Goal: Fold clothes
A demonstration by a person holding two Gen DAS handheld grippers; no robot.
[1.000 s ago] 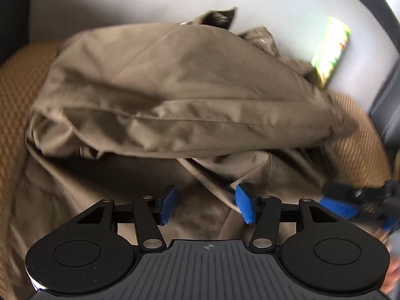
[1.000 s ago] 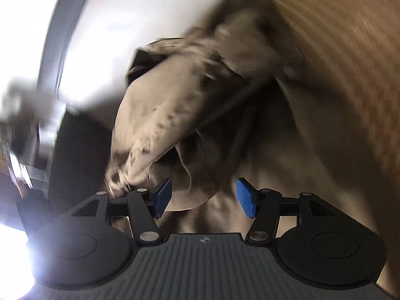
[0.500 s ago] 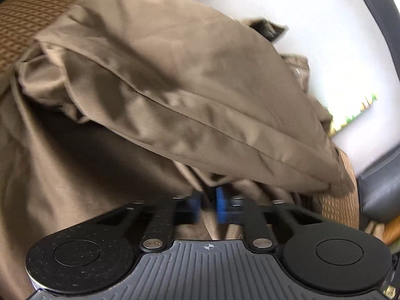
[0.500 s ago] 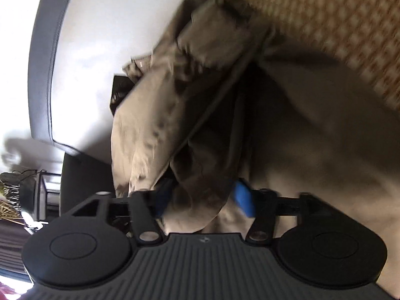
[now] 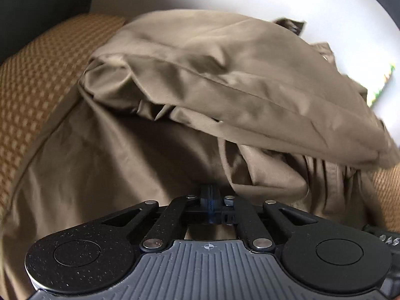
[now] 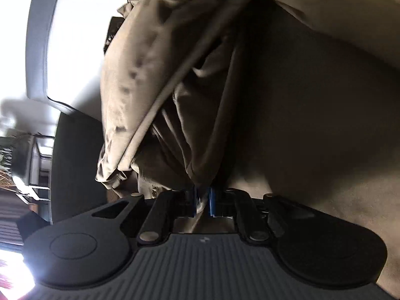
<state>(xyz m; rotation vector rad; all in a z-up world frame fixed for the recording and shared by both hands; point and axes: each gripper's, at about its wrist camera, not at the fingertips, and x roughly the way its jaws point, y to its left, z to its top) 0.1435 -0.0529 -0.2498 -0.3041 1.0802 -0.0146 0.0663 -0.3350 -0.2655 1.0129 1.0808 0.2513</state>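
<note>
At the left, a woven tan cushion [image 5: 37,80] carries the khaki garment [image 5: 225,75], bunched into a thick fold over a flatter layer spread toward the camera. The left gripper [image 5: 210,201] sits low against that flat layer, its blue pads pressed together, though cloth between them cannot be made out. Further right, the right gripper [image 6: 203,201] is clamped on a hanging fold of the garment [image 6: 155,75].

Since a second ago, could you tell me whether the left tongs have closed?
Yes: the left tongs, earlier apart, now meet on the khaki garment over the woven mat.
</note>
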